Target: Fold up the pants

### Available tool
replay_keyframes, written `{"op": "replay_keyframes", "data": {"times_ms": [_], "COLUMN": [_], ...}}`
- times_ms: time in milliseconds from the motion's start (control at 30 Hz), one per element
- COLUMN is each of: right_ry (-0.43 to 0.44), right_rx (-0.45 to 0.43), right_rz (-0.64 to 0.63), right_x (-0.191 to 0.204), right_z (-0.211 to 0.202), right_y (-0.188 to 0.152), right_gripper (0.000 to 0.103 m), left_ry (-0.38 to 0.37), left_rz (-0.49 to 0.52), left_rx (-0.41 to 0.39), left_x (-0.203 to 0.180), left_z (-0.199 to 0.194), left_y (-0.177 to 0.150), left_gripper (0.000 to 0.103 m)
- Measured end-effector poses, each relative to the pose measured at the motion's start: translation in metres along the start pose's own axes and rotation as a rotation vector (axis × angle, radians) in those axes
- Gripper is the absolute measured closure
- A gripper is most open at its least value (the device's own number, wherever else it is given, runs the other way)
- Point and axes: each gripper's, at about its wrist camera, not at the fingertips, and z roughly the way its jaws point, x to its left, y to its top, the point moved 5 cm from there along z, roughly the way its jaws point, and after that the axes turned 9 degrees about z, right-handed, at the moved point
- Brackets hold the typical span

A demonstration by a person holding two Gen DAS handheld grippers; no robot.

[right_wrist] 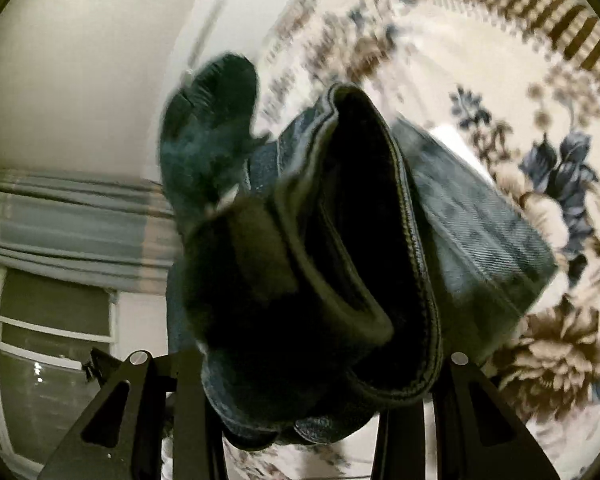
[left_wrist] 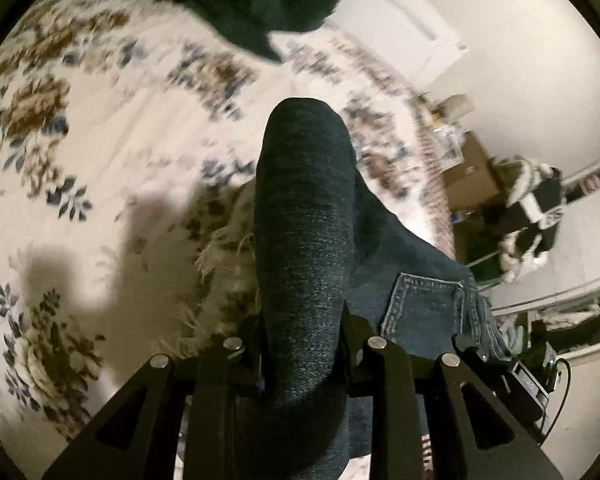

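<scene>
Over floral bedspread (left_wrist: 100,128): 1 jeans (left_wrist: 304,240), L gripper (left_wrist: 304,320) + R gripper (right_wrist: 300,360) both clamped on denim

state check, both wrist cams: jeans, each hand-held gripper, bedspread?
jeans: lifted off the bed, bunched, held at both ends, not yet folded flat
left hand-held gripper: shut on a thick roll of denim
right hand-held gripper: shut on a bunched, hemmed denim opening
floral bedspread: spread out below, motion-blurred
</scene>
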Motion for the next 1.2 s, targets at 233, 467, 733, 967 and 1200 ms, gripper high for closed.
{"op": "replay_keyframes", "data": {"times_ms": [233,467,733,967,1200], "right_ry": [0.02,-0.161,-0.525,-0.739,-0.72], "right_rx": [-0.035,-0.088,-0.22,-0.325,-0.421], "right_rz": [0.082,-0.027,-0.369,-0.56,-0.625], "right_x": [-0.035,-0.024,0.04,0.074,0.111], "right_z": [-0.024,-0.031,-0.078,-0.125,-0.188], "right_y": [0.004,0.014,-0.026,-0.097,-0.16], "right_gripper": [0.05,0.055,0.004,0.0,0.0], "left_ry": [0.003,0.1,0.28,0.405,0.454], "left_rz": [-0.023,0.047,0.245,0.328,0.371], "left_rx": [0.024,0.024,-0.047,-0.061,-0.134], "left_x": [0.016,0.001,-0.049,-0.076,-0.107], "left_z": [0.005,-0.006,-0.058,-0.099,-0.166], "left_y": [-0.009,-0.006,-0.018,-0.045,-0.073], "left_gripper": [0.069,0.063,0.012,0.006,0.006]}}
